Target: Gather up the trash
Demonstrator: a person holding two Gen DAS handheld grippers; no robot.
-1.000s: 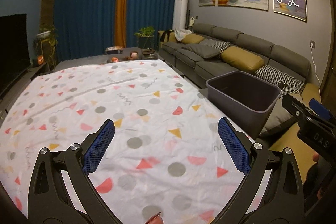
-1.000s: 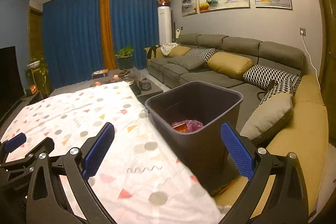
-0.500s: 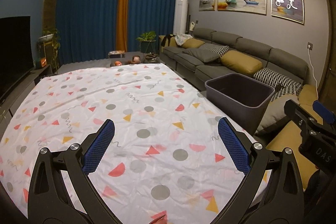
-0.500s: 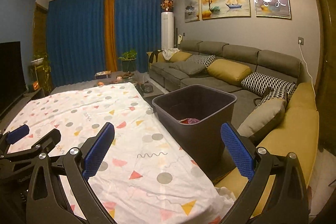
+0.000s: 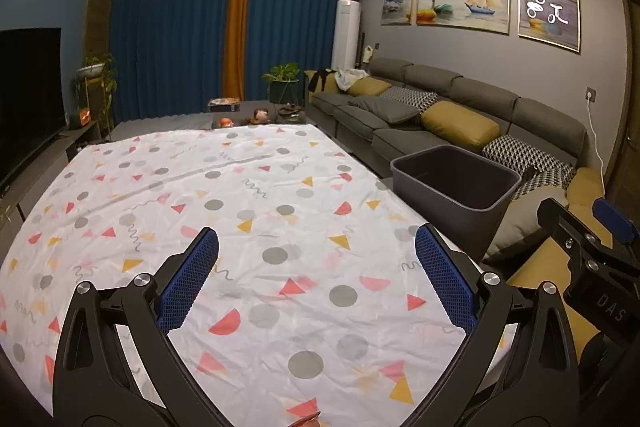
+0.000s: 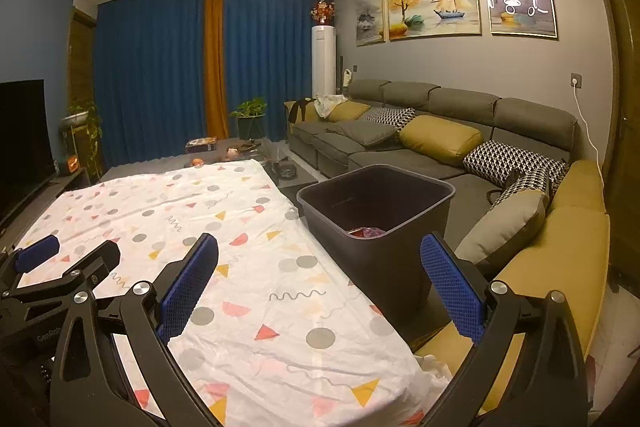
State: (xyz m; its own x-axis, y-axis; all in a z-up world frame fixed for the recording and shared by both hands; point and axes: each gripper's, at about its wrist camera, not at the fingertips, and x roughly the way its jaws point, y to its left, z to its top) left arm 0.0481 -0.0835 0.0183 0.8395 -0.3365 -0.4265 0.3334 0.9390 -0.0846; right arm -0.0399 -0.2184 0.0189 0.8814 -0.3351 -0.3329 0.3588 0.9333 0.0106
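Observation:
A dark grey bin (image 6: pixel 376 227) stands at the right edge of the table (image 6: pixel 168 203), which wears a white cloth with coloured shapes. Red and purple wrappers (image 6: pixel 366 231) lie at the bin's bottom. In the left wrist view the bin (image 5: pixel 452 183) sits to the right, its inside dark. My left gripper (image 5: pixel 316 271) hangs open over the near part of the cloth, holding nothing. My right gripper (image 6: pixel 320 275) is open and empty too, near the bin's front corner. A small reddish scrap (image 5: pixel 306 419) peeks in at the bottom edge of the left wrist view.
A long grey sofa (image 6: pixel 440 131) with yellow and patterned cushions runs along the right wall. A television (image 5: pixel 28 99) stands at the left. Beyond the table are a low table with small items (image 5: pixel 248 111), a potted plant (image 5: pixel 282 79) and blue curtains.
Both grippers have pulled back and risen from the table and bin, so more of the room shows. Both stay open and empty.

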